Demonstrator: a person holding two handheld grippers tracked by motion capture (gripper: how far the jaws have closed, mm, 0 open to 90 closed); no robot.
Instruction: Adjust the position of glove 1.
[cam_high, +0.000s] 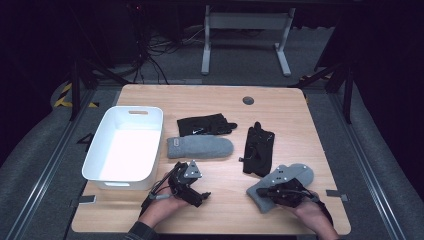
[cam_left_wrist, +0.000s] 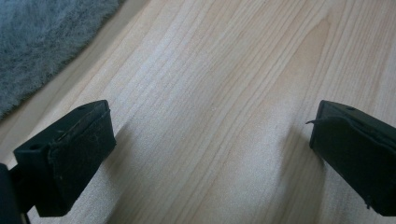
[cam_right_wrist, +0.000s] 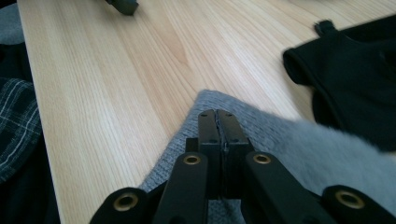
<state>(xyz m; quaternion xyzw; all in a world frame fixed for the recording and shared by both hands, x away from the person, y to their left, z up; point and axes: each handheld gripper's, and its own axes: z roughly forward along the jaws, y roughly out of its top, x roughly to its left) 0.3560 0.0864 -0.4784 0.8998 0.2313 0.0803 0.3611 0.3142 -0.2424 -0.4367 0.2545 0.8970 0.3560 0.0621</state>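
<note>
1. The right gripper (cam_high: 286, 192) is held low over the near right part of the wooden table (cam_high: 210, 100), the person's right hand (cam_high: 312, 215) coming in from the bottom edge and angled up toward the left.
2. In the right gripper view its two black jaws are seen pressed together, pad against pad, with the edge of a grey mitten (cam_right_wrist: 299, 140) pinched between them or lying right under them; which of the two cannot be told.
3. That grey mitten (cam_high: 295, 175) lies at the near right of the table, partly covered by the right gripper, its rounded end pointing away to the right.
4. Just beside it, on the far side, a black glove (cam_high: 259, 150) lies flat; it is also seen at the right of the right gripper view (cam_right_wrist: 355, 88).
5. The left gripper (cam_high: 192, 192) is held just above the table near the front edge, in the left hand (cam_high: 162, 210), pointing right.
6. Its jaws stand wide apart in the left gripper view, with bare wood between them and nothing gripped.
7. A second grey mitten (cam_high: 200, 147) lies beyond it at mid table, with a second black glove (cam_high: 205, 125) behind it.
8. A white bin (cam_high: 125, 145) stands at the left.
</note>
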